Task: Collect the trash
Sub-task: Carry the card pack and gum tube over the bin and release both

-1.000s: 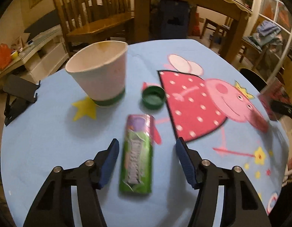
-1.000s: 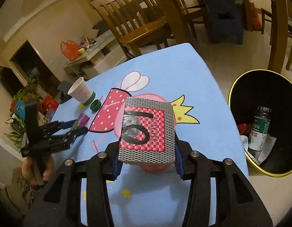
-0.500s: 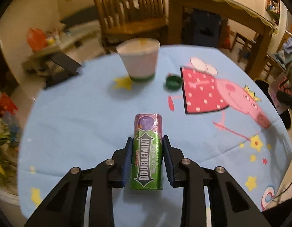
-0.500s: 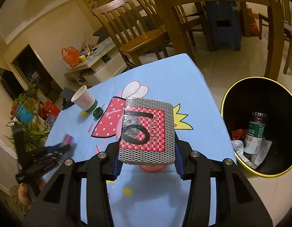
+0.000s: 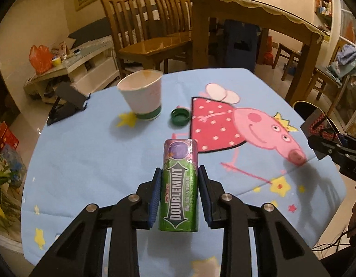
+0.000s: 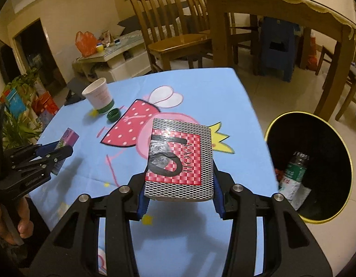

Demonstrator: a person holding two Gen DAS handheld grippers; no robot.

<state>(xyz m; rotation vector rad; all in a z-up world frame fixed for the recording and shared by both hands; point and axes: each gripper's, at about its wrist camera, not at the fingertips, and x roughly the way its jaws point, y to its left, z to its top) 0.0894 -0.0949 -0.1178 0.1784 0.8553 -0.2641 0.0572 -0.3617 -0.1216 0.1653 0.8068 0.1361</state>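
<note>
A: Left gripper point(image 5: 179, 195): we are clamping the green gum pack point(image 5: 179, 184) lengthwise between both blue pads, holding it above the blue cartoon-print table point(image 5: 85, 152).

B: Right gripper point(image 6: 178, 191): we are gripping the red-and-black patterned card box point(image 6: 179, 159) flat between the pads, over the table's right side, near the black bin point(image 6: 316, 161) standing on the floor.

A: On the table we are seeing an upright paper cup point(image 5: 142, 97) and, just beside it, a green bottle cap point(image 5: 180, 117).

B: Inside the bin a plastic bottle point(image 6: 295, 166) is lying among wrappers.
</note>
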